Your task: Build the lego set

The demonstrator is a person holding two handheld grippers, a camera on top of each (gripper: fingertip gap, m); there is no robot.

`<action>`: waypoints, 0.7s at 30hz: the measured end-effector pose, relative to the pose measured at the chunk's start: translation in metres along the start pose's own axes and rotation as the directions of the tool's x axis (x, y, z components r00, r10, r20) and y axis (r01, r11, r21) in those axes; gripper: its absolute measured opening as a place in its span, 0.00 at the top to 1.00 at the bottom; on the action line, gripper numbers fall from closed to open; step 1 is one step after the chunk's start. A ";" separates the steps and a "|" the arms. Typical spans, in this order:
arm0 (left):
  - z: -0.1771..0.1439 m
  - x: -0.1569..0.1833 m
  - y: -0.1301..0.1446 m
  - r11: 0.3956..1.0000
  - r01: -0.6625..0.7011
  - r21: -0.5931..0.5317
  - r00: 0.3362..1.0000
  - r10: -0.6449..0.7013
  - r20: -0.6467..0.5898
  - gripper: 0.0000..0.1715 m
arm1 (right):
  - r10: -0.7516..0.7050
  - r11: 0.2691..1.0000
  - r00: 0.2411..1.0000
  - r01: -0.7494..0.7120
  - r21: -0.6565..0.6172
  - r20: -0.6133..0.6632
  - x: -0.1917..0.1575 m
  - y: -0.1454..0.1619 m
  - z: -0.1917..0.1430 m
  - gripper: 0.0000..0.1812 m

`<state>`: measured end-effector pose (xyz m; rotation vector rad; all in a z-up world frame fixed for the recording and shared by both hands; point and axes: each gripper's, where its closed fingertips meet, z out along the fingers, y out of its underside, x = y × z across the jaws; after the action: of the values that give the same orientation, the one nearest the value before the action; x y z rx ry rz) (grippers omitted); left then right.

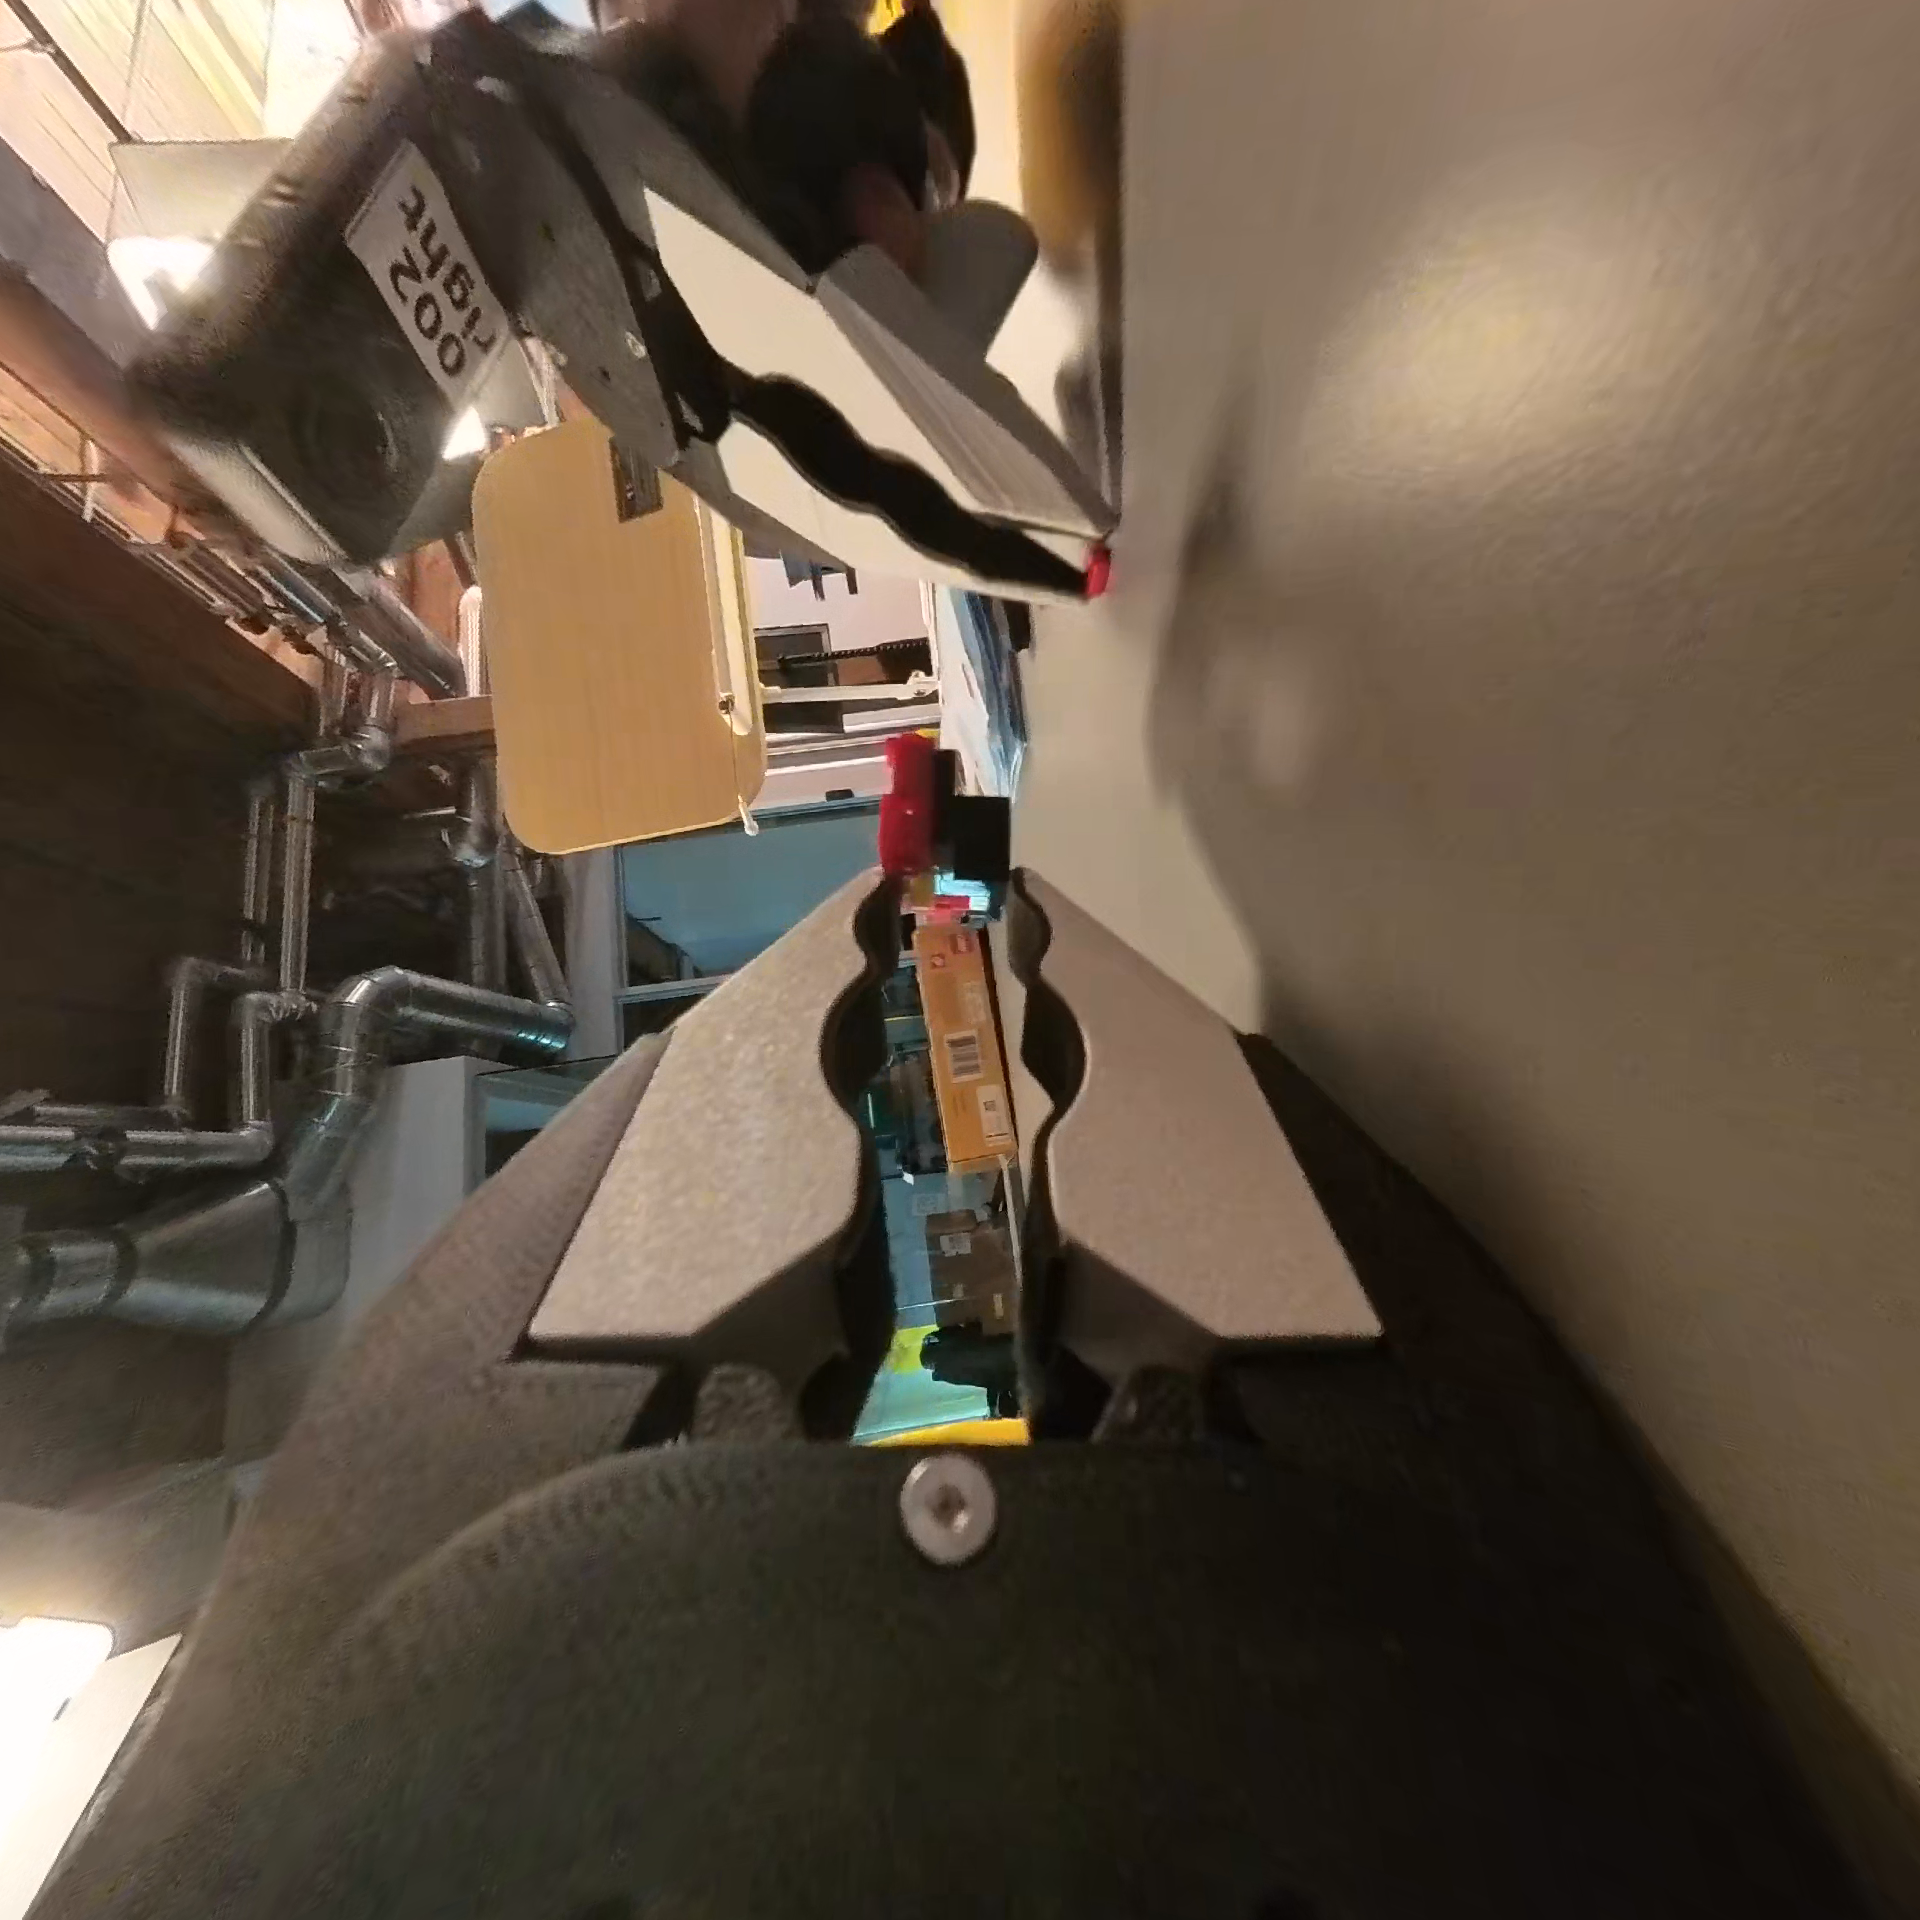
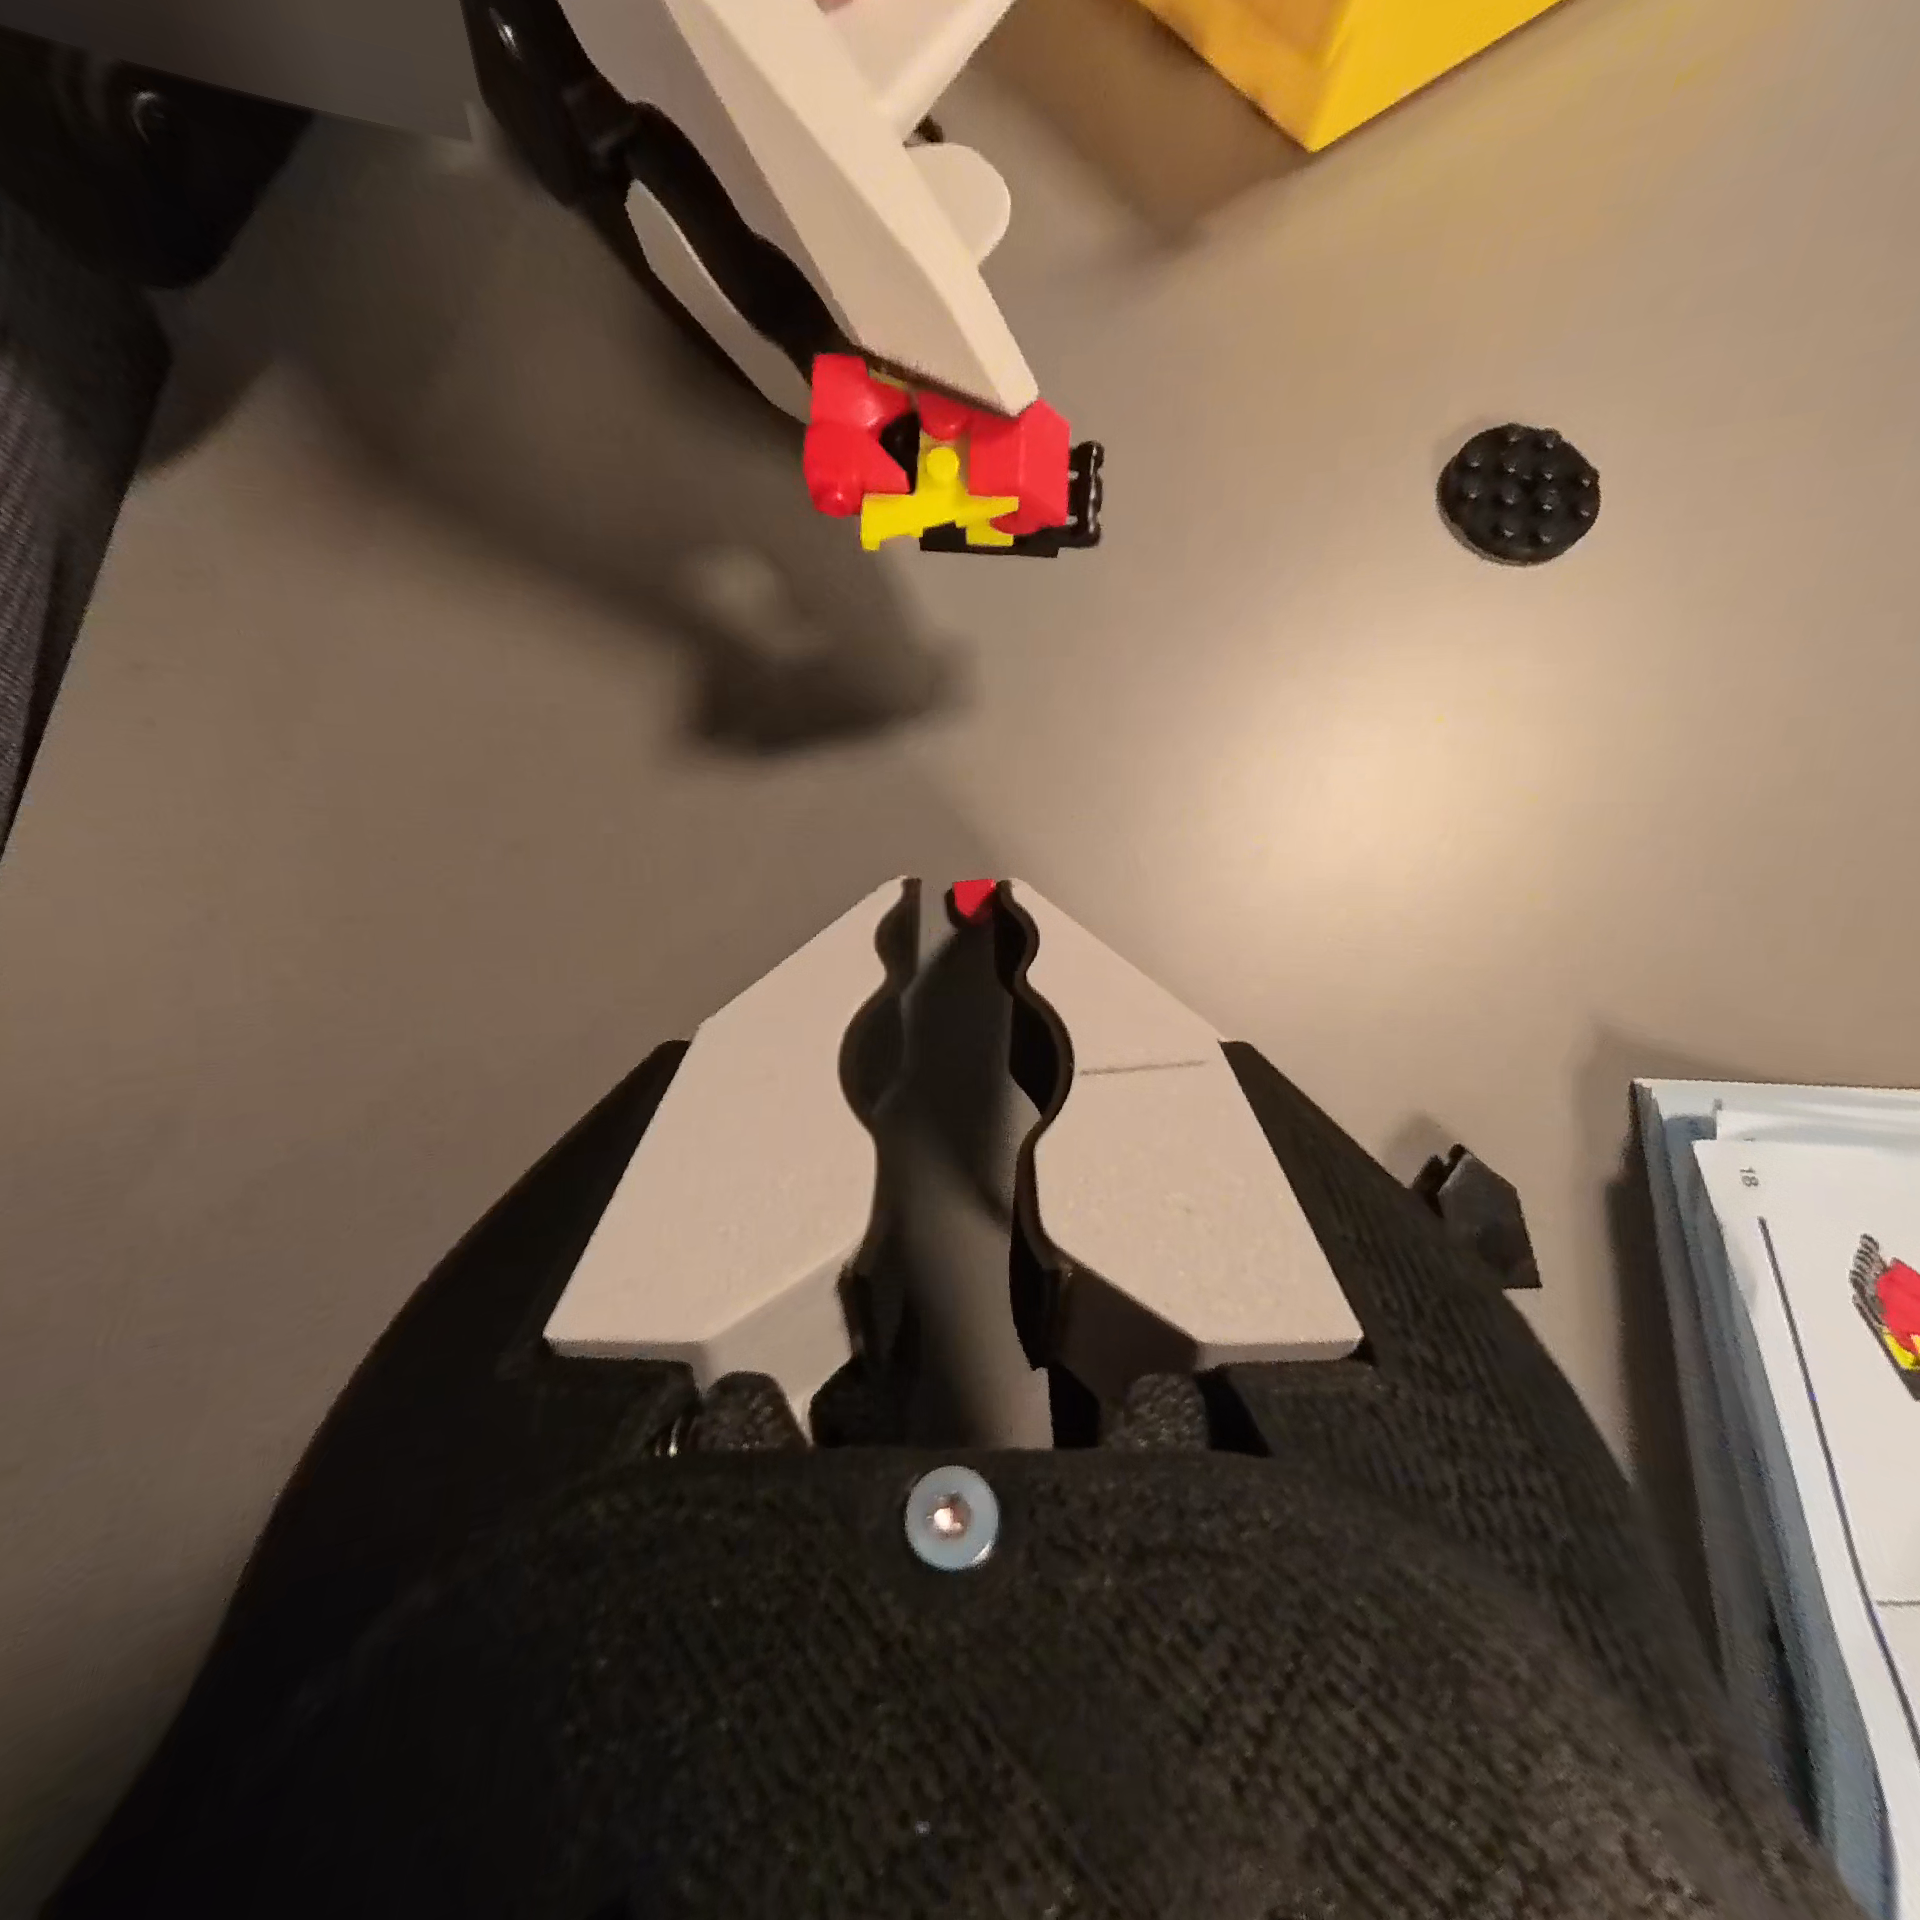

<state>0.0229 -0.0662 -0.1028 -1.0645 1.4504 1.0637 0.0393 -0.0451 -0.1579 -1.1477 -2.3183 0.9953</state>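
Note:
My left gripper point(image 1: 951, 883) is shut on a small Lego build point(image 1: 920, 816) of red, yellow and black pieces, held at its fingertips above the grey table point(image 1: 1558, 727). This view is rolled sideways. In the right wrist view the same build point(image 2: 935, 457) hangs from the left gripper point(image 2: 914, 400) at upper centre. My right gripper point(image 2: 958, 885) is shut on a tiny red piece point(image 2: 971, 899) at its tips, a short way in front of the build. The right gripper point(image 1: 1081, 566) and its red piece point(image 1: 1097, 571) also show in the left wrist view.
A round black studded plate point(image 2: 1517, 494) lies on the table point(image 2: 1351, 779) to the right. A yellow box point(image 2: 1340, 52) sits at the far edge. An instruction booklet point(image 2: 1808, 1455) lies at the right. A small black piece point(image 2: 1475, 1210) is beside my right finger. Some 7 cm of space lies between my two pairs of fingers. From either gripper's tips it is about 15 cm to the round black studded plate point(image 2: 1517, 494).

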 end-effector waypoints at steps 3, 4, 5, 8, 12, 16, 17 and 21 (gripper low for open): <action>0.000 0.001 0.001 1.000 0.002 -0.002 1.000 -0.002 -0.006 0.89 | -0.003 1.000 1.000 0.002 0.006 0.008 0.000 0.001 -0.001 0.92; 0.000 0.001 0.001 1.000 0.003 -0.001 1.000 -0.003 -0.009 0.89 | -0.007 1.000 1.000 0.007 0.004 0.009 0.000 0.001 -0.002 0.91; 0.000 0.001 0.001 1.000 0.003 -0.002 1.000 -0.003 -0.011 0.89 | -0.010 1.000 1.000 0.010 0.001 0.011 -0.001 0.002 -0.002 0.91; -0.001 0.002 0.001 1.000 0.003 -0.002 1.000 -0.003 -0.015 0.89 | -0.005 1.000 0.999 0.005 -0.007 0.049 -0.007 0.003 -0.004 0.91; -0.001 0.002 0.001 1.000 0.002 -0.001 1.000 -0.002 -0.017 0.89 | 0.010 1.000 0.993 -0.010 0.006 0.122 -0.018 0.000 -0.006 0.91; -0.002 0.002 0.002 1.000 0.004 0.000 1.000 -0.004 -0.019 0.89 | 0.026 0.999 0.994 -0.028 0.015 0.104 -0.013 0.001 -0.012 0.91; -0.002 0.002 0.002 1.000 0.003 0.000 1.000 -0.003 -0.020 0.89 | 0.030 0.999 0.994 -0.031 0.011 0.107 -0.013 0.002 -0.013 0.91; -0.002 0.002 0.002 1.000 0.004 0.001 1.000 -0.004 -0.021 0.89 | 0.027 1.000 0.990 -0.026 -0.010 0.142 -0.020 0.004 -0.010 0.91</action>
<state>0.0203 -0.0678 -0.1049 -1.0808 1.4644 1.0518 0.0596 -0.0551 -0.1543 -1.1475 -2.4249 1.1110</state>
